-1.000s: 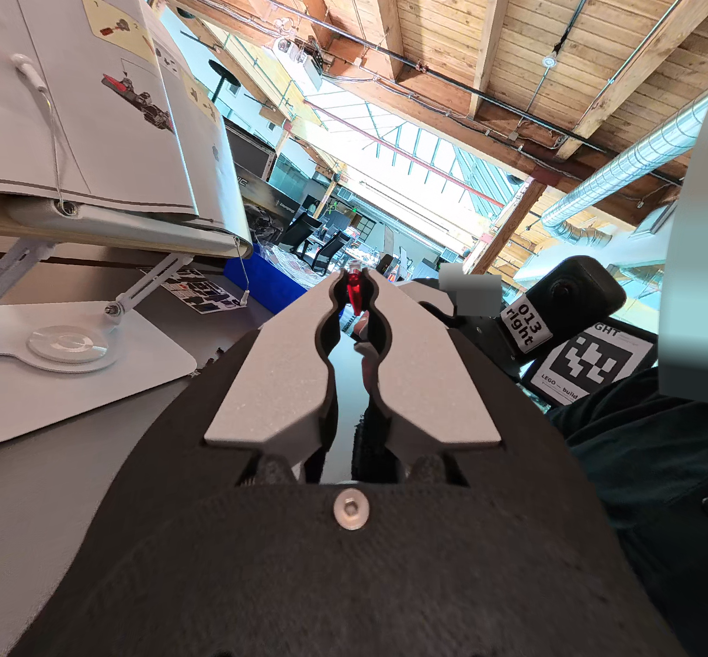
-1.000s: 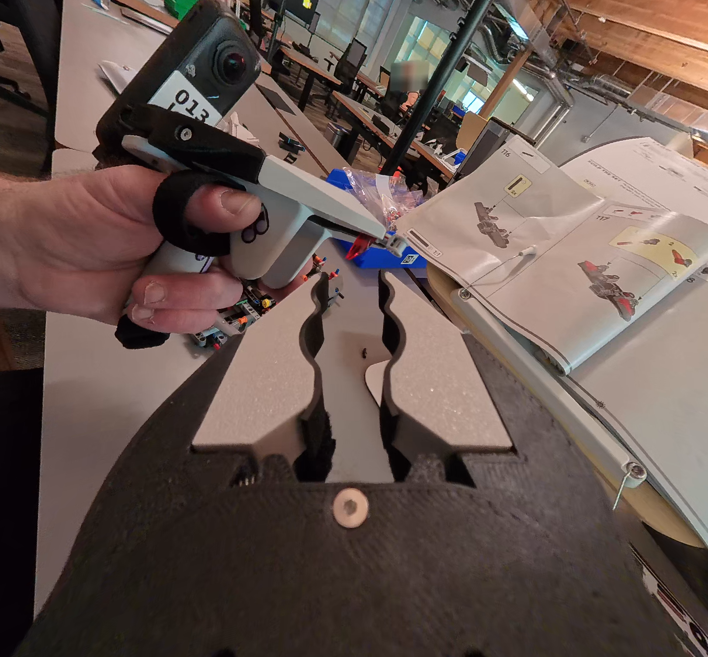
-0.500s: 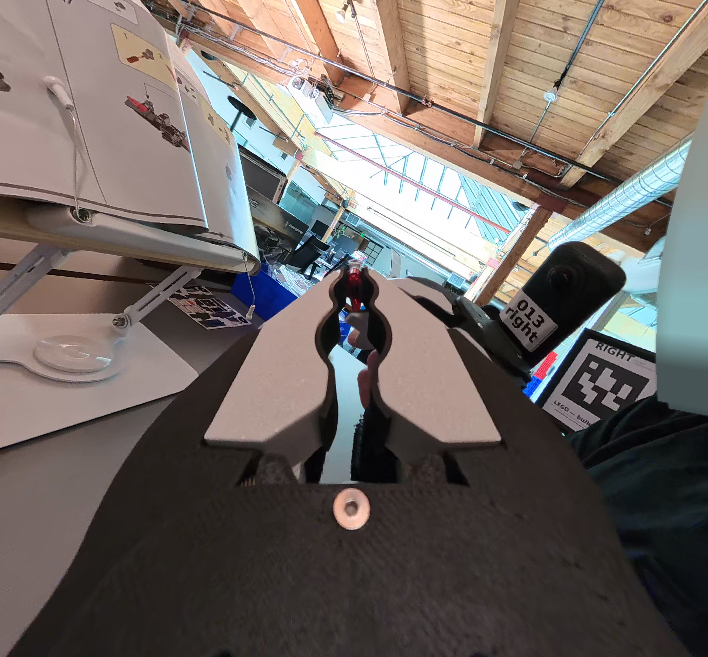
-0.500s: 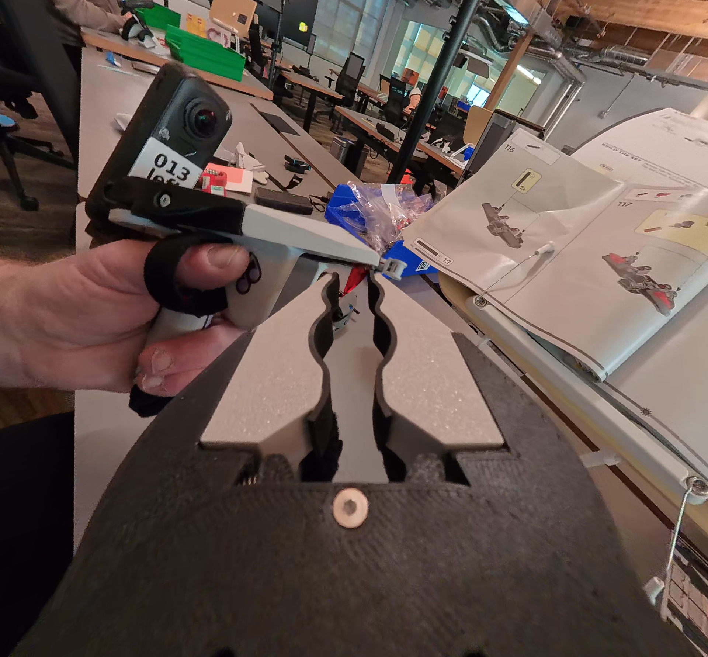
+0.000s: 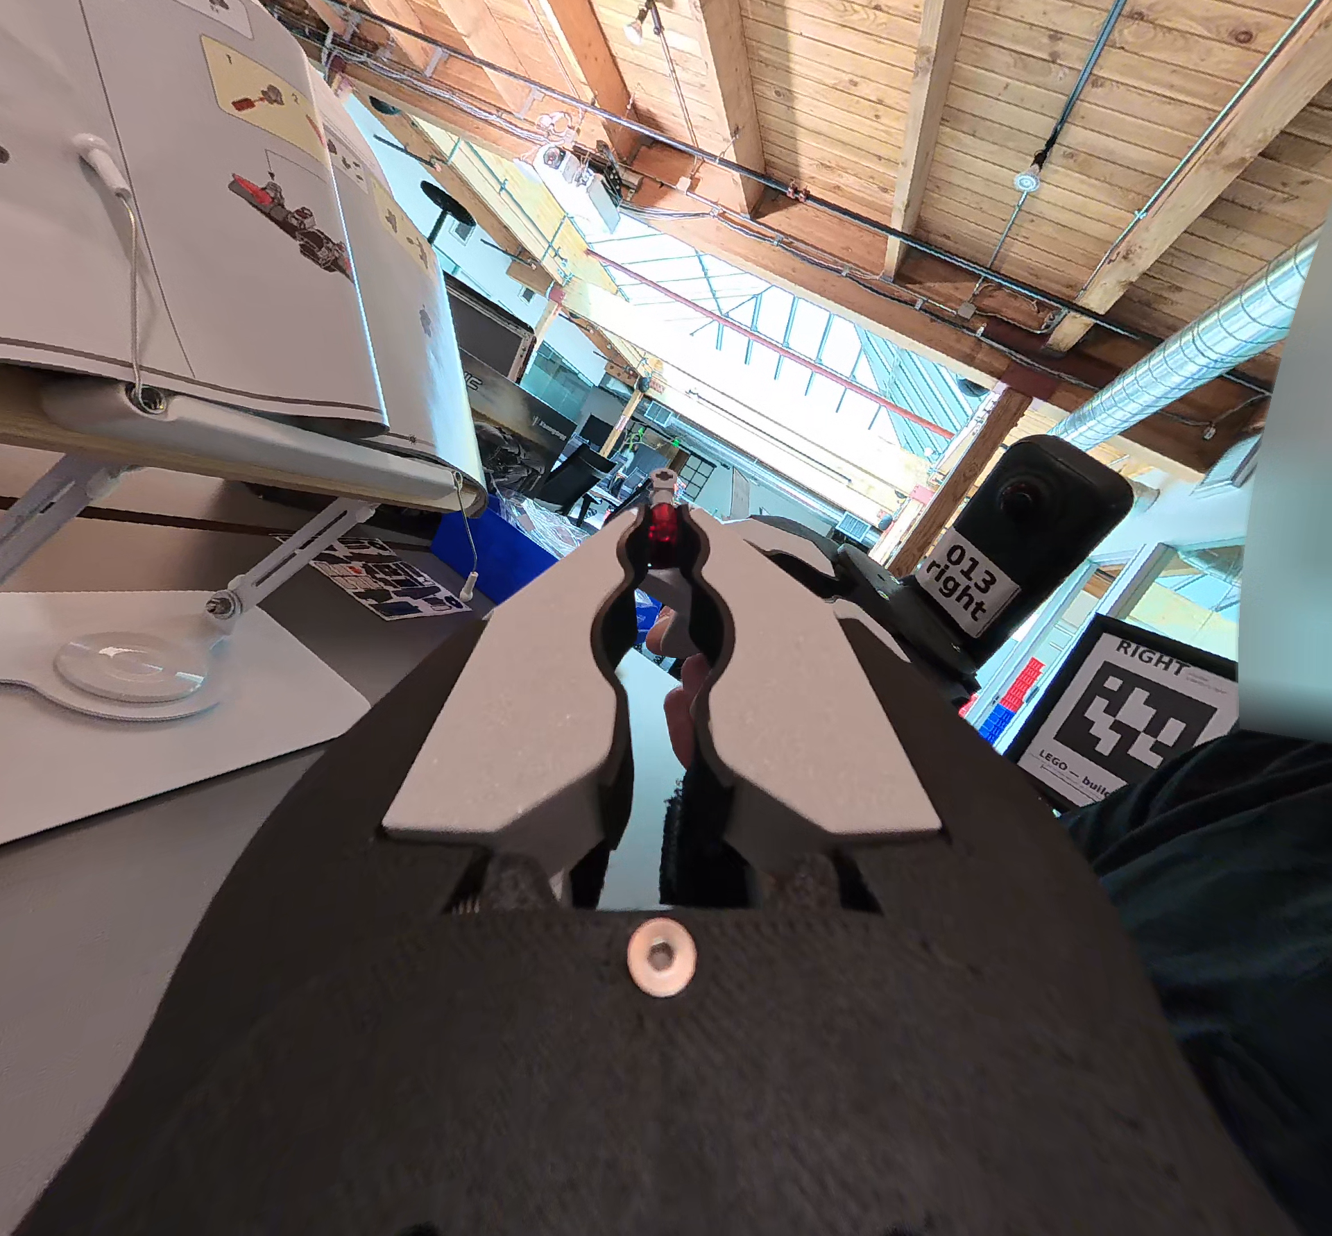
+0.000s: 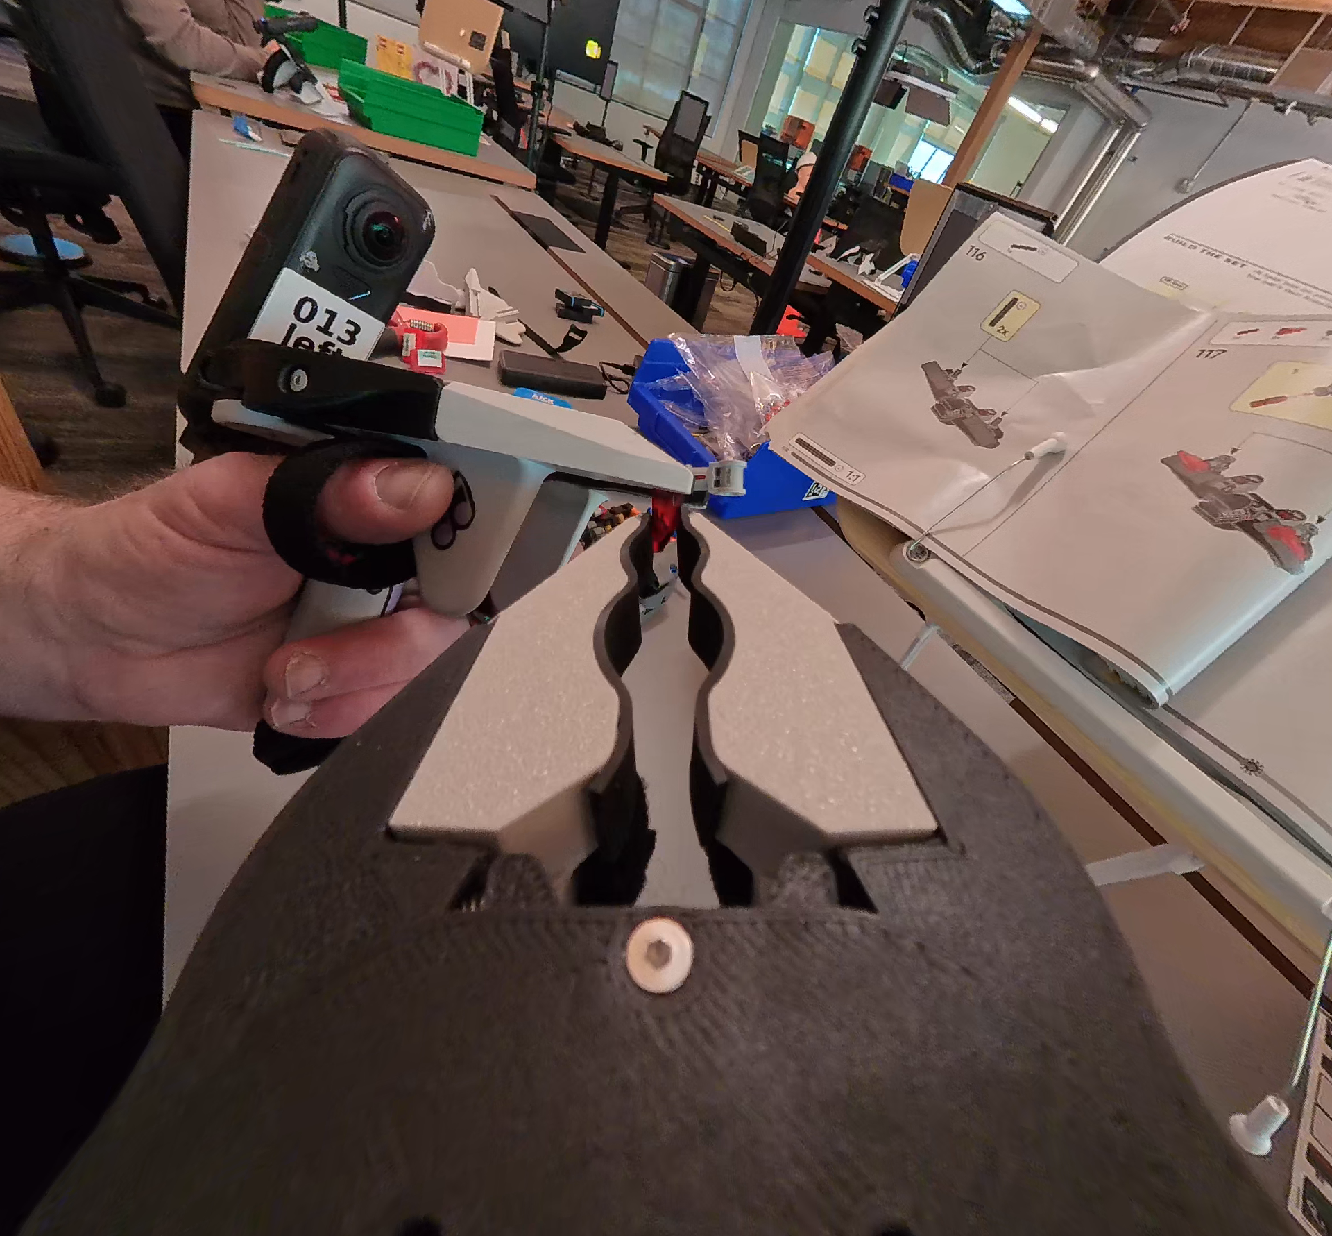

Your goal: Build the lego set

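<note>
My left gripper (image 5: 663,523) is shut on a small red lego piece (image 5: 661,536) with a light grey connector (image 5: 662,480) at its far end, held up in the air. In the right wrist view a hand holds the left gripper (image 6: 710,477), and the grey connector (image 6: 726,474) sticks out of its tips with the red piece (image 6: 664,516) hanging below. My right gripper (image 6: 661,523) has its jaws drawn in around that red piece from below. The right gripper's body (image 5: 865,574) shows to the right in the left wrist view.
An open instruction booklet (image 6: 1081,444) lies on a white stand (image 5: 144,682) at the table's right. A blue bin of plastic bags (image 6: 721,401) sits behind the grippers. A sticker sheet (image 5: 382,578) lies under the stand. Lego parts (image 6: 613,516) lie behind the hand. The grippers are tip to tip, or close to it.
My right gripper's jaws have narrowed from wide open to closed around the red piece as the two grippers came together. The left gripper has kept its hold.
</note>
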`<state>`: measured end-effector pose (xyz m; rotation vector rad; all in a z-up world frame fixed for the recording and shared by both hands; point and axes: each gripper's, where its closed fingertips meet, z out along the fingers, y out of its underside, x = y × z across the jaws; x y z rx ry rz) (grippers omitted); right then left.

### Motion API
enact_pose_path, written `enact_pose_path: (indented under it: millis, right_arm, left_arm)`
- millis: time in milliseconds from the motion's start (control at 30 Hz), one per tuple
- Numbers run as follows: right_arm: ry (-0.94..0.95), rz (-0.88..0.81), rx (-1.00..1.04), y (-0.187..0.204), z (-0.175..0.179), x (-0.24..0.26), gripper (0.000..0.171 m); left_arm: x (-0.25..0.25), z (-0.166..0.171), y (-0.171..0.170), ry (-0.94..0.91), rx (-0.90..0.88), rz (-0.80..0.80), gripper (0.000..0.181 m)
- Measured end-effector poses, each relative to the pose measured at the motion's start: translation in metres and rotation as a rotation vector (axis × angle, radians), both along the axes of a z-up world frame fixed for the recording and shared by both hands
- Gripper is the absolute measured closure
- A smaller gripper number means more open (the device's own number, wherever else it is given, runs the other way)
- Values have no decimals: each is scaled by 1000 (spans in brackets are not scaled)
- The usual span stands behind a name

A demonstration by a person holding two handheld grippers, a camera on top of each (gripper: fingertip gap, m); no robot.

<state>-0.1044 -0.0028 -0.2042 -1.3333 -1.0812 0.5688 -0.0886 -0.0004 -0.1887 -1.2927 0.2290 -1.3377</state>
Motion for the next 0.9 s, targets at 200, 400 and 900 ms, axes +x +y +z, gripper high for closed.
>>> enact_pose_path:
  millis: [200, 400, 900]
  right_arm:
    - [-11, 7, 3, 0, -2, 2, 168]
    - [-19, 10, 20, 0, -2, 3, 169]
    - [-8, 39, -3, -2, -2, 4, 169]
  left_arm:
    - [2, -2, 0, 8, 0, -7, 176]
    - [3, -2, -1, 19, 10, -8, 176]
    - [3, -1, -2, 42, 43, -3, 176]
